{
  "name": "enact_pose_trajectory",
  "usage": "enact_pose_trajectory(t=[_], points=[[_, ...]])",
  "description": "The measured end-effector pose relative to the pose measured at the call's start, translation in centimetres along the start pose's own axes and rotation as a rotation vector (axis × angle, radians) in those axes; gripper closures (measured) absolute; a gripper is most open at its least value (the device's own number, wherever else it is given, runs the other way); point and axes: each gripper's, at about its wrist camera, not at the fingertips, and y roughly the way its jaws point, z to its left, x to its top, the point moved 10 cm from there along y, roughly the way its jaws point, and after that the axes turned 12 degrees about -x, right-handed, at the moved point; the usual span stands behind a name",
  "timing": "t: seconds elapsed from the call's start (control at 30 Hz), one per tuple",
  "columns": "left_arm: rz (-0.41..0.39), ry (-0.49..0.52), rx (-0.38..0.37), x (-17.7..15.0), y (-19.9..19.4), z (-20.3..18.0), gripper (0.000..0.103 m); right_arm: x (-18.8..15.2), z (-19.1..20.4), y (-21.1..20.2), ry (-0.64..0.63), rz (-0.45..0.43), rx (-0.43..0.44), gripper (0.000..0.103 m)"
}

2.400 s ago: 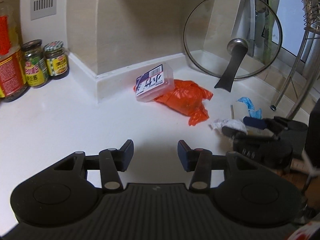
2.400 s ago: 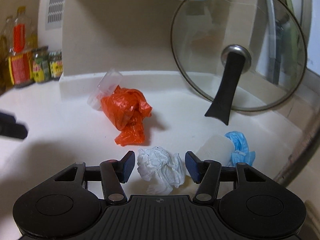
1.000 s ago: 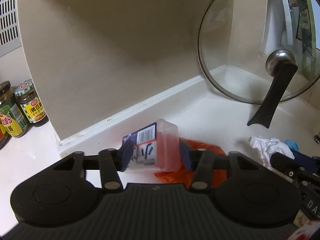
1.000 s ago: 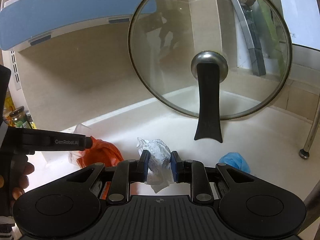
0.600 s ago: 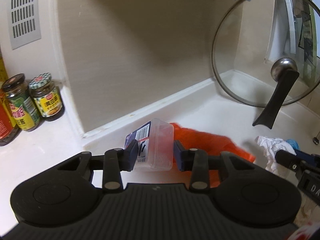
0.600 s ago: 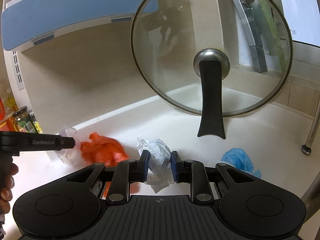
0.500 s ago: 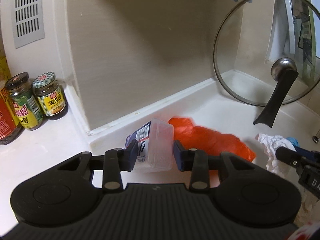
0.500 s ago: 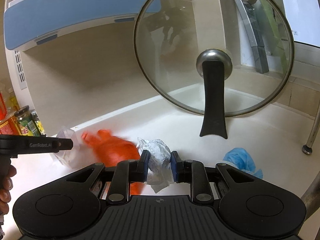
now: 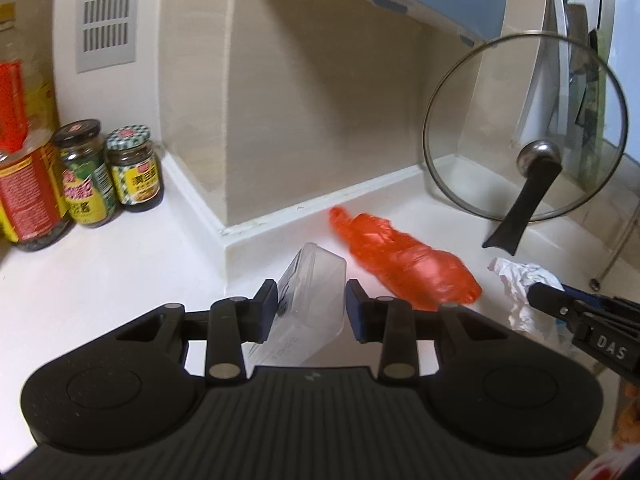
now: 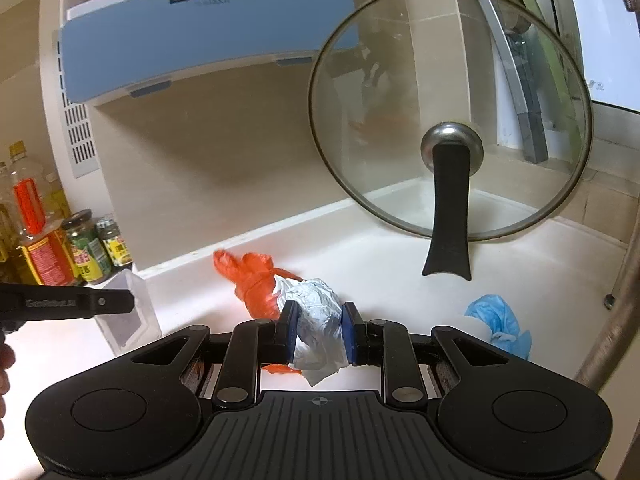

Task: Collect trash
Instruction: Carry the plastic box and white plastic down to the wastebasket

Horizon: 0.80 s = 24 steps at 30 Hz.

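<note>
My left gripper (image 9: 311,306) has just been closing and now clamps a clear plastic box (image 9: 310,312) between its blue pads; the box is tilted, its labelled side turned toward the left pad, and it hangs above the white counter (image 9: 100,280) close to the jutting corner of the beige wall base. From my right wrist camera the same box (image 10: 128,312) shows at the tip of the left gripper's fingers (image 10: 100,302), near the counter's left part.

My right gripper (image 10: 318,334) is closed tight on a crumpled white paper wad (image 10: 316,320), pinched between both pads with a loose corner drooping below them. In the left wrist view that wad (image 9: 520,284) sits at the tip of the right gripper, toward the counter's right side.

An orange plastic bag (image 9: 404,262) lies stretched out on the counter along the back wall's foot, between my two grippers, touched by neither. A blue crumpled glove or bag (image 10: 498,322) rests on the counter toward its right edge, beside something white that I cannot identify.

A glass pot lid (image 10: 450,120) with a black handle leans in the back right corner. Jars (image 9: 108,172) and a big oil bottle (image 9: 24,160) stand in the back left corner.
</note>
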Motion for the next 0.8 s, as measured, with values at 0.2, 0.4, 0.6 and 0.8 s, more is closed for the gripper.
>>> enact_pose_trajectory(t=[0.2,0.4,0.6,0.8], points=[[-0.017,-0.052,-0.034,-1.1,-4.1,1.2,0.070,-0.8,1.0,-3.0,0.016,0.002,0.008,0.080],[-0.026,-0.067,-0.072,-3.2,-9.2,1.9,0.070,-3.0,2.7,-7.7,0.032,0.018,0.030,0.080],[-0.025,-0.083,-0.123,-6.0,-14.9,2.8,0.070,-6.3,5.3,-13.2,0.059,0.052,0.061,0.080],[0.001,-0.074,-0.175,-9.9,-20.1,3.3,0.070,-10.1,8.5,-18.6,0.085,0.095,0.085,0.080]])
